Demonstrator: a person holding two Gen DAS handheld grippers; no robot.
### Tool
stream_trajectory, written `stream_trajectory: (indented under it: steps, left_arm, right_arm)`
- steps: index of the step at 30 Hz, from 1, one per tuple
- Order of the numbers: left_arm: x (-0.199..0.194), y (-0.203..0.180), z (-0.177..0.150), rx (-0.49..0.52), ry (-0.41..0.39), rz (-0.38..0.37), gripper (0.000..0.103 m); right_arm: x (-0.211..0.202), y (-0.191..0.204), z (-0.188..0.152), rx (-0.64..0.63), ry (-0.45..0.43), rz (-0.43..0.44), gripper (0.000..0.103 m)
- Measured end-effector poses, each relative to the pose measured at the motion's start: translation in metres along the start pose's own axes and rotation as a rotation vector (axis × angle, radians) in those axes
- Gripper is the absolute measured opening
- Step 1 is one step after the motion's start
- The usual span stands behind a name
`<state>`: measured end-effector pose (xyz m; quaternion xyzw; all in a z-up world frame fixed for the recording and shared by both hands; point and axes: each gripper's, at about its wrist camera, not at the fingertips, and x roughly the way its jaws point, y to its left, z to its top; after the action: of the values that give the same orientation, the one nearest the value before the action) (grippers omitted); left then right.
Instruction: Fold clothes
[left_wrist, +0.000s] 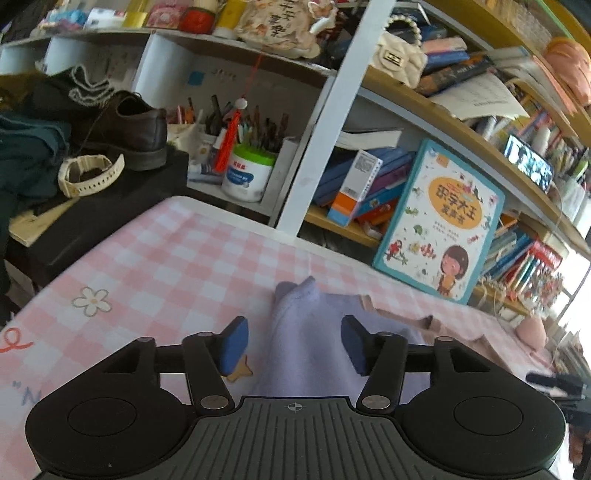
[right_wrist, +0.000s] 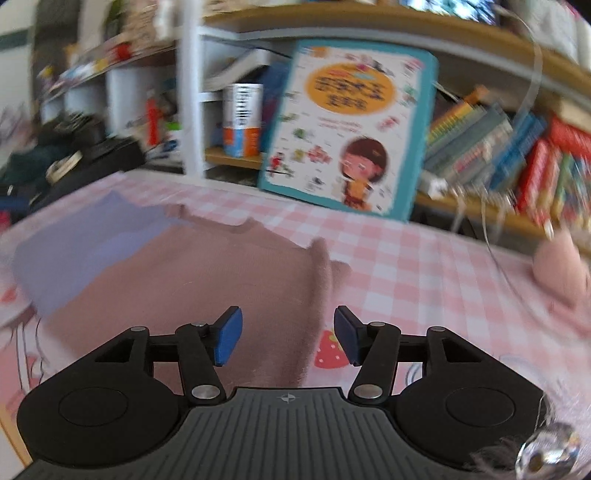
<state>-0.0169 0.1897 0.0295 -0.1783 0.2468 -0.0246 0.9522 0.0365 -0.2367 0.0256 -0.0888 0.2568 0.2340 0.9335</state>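
Lavender and dusty-pink soft garment spread flat on the pink-and-white checked tablecloth, both grippers spread wide above it.

The lavender and dusty-pink knit garment lies on the pink-and-white checked tablecloth, its lavender part toward the dark shoe side and its pink part toward the picture book. The left gripper hangs over the lavender part with blue pads far apart, gripping nothing. The right gripper sits over the garment's pink edge, pads equally wide and empty. Beyond the garment, a teal-bordered children's picture book leans against the wooden bookshelf. Left of the book stand a white pen-filled tub, a brown leather shoe and a cream wristwatch.
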Motion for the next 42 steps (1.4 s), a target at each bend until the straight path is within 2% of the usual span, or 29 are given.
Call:
stream_trajectory:
  steps: [3, 9, 12, 16, 19, 21, 23, 25, 26, 30, 34, 38, 42]
  left_arm:
    - [-0.011, -0.002, -0.005, -0.025, 0.038, 0.012, 0.066]
    - [-0.028, 0.004, -0.021, -0.12, 0.149, 0.052, 0.066]
    - [-0.034, 0.006, -0.031, -0.209, 0.18, 0.041, 0.066]
    - [-0.034, 0.009, -0.044, -0.345, 0.177, -0.008, 0.066]
    - [-0.029, 0.009, -0.05, -0.427, 0.169, -0.008, 0.066]
    - [-0.024, 0.01, -0.055, -0.486, 0.163, -0.005, 0.066]
    - [-0.019, 0.01, -0.059, -0.529, 0.163, 0.001, 0.066]
    - [-0.014, 0.011, -0.062, -0.564, 0.164, -0.002, 0.066]
    - [-0.012, 0.012, -0.064, -0.581, 0.164, -0.004, 0.066]
    - [-0.003, 0.014, -0.069, -0.643, 0.156, -0.005, 0.066]
    - [0.002, 0.019, -0.068, -0.682, 0.124, -0.004, 0.066]
    - [0.008, 0.015, -0.065, -0.653, 0.104, 0.015, 0.065]
    - [0.012, 0.011, -0.063, -0.625, 0.088, 0.028, 0.063]
  right_arm:
    - [-0.004, 0.004, 0.004, -0.059, -0.034, 0.038, 0.053]
    - [0.0, 0.002, 0.006, -0.123, -0.061, 0.183, 0.053]
    - [0.006, -0.002, 0.004, -0.125, -0.048, 0.237, 0.053]
    - [0.011, -0.01, -0.002, -0.098, -0.037, 0.299, 0.053]
    - [0.011, -0.02, -0.006, -0.047, -0.037, 0.323, 0.052]
    - [0.011, -0.027, -0.008, 0.003, -0.036, 0.319, 0.05]
    - [0.01, -0.035, -0.01, 0.065, -0.036, 0.298, 0.043]
    - [0.009, -0.043, -0.013, 0.121, -0.031, 0.281, 0.03]
    - [0.01, -0.046, -0.013, 0.14, -0.023, 0.277, 0.028]
    - [0.011, -0.046, -0.014, 0.136, -0.006, 0.287, 0.029]
    - [0.009, -0.035, -0.016, 0.053, -0.003, 0.277, 0.031]
    - [0.008, -0.025, -0.019, -0.032, -0.007, 0.25, 0.031]
    - [0.01, -0.021, -0.02, -0.062, -0.009, 0.233, 0.032]
